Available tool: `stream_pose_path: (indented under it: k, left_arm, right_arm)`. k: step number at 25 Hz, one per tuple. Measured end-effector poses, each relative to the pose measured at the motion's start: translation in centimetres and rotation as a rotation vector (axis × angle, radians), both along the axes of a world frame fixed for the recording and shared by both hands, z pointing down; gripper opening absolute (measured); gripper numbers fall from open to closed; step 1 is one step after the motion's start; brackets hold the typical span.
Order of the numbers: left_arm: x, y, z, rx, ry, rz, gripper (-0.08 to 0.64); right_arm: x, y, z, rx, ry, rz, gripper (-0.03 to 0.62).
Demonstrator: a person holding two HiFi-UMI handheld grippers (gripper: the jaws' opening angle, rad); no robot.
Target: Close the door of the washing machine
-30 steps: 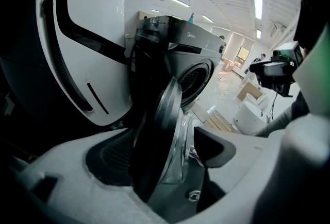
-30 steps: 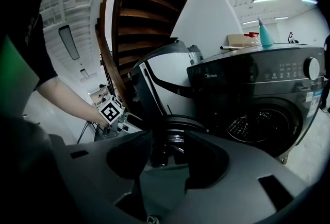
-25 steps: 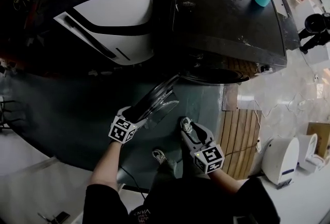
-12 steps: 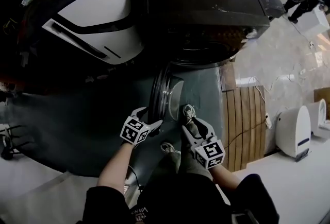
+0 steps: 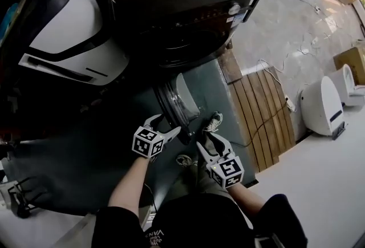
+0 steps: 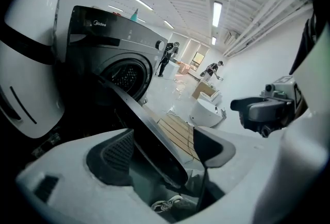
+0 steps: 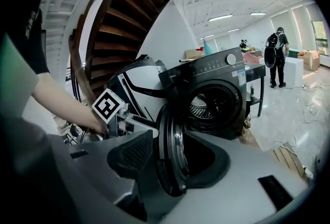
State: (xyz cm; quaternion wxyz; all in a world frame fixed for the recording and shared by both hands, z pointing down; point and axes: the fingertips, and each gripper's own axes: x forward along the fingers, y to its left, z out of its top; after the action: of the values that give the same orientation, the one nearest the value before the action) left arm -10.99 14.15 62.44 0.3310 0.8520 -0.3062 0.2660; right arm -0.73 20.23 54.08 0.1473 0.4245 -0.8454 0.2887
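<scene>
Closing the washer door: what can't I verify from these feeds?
- Left tool pad contact with the door: left gripper view, the door edge covers the pad faces.
- Right tool contact: right gripper view, door rim hides the far pad.
- Hinge and latch: head view, too dark.
- Drum contents: both gripper views, interior too dark.

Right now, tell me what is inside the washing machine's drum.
The right gripper view looks through the open port of the washing machine: it shows the perforated metal wall of the drum, with no laundry visible there. Its bottom and back are in darkness, so they cannot be checked.
</scene>
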Motion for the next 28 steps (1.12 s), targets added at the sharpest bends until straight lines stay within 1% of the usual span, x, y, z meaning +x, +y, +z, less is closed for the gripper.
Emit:
stream_pose_path:
  k: [3,6,9,11,13,15,18,21,28]
  left_arm:
    - [2.2,-0.8,-0.1,0.003,0.007,0.039,0.358]
    - [4.1,-2.1,-0.1,-0.006,0.006,0.058,0.354]
    - [5.8,-3.5,-0.1,-0.021,-0.019,0.079,0.338]
    - [6.7,-5.0,-0.1,-0.024,-0.033,0.063,0.339]
    - [7.9,-6.6,-0.3,-0.046,-0.024,0.040,0.336]
    - [9.1,-7.7,-0.3,-0.060,-0.017,0.041,0.328]
    - [10.9,-9.5,-0.4,-0.070,-0.022,0.052,0.331]
    - [12.7,-11.6,-0.6,-0.074,-0.010,0.052,0.331]
    - [15.5,-16.5,-0.9,-0.074,0.009,0.049,0.328]
  right_arm:
    - [1.5,0.0,0.8,-0.018,0.016,0.041,0.170]
    - [3.1,-1.0,1.6,-0.031,0.030,0.081,0.170]
    - [4.8,-2.4,2.2,-0.045,0.043,0.124,0.169]
    - [6.3,-3.7,2.7,-0.061,0.055,0.161,0.169]
    - [7.8,-5.1,3.3,-0.079,0.067,0.196,0.167]
    - [9.0,-6.6,3.7,-0.097,0.075,0.218,0.166]
    - [10.5,-8.6,4.0,-0.125,0.081,0.235,0.166]
    - [12.0,-10.9,4.4,-0.148,0.089,0.244,0.166]
    - [14.9,-17.7,6.1,-0.159,0.109,0.251,0.166]
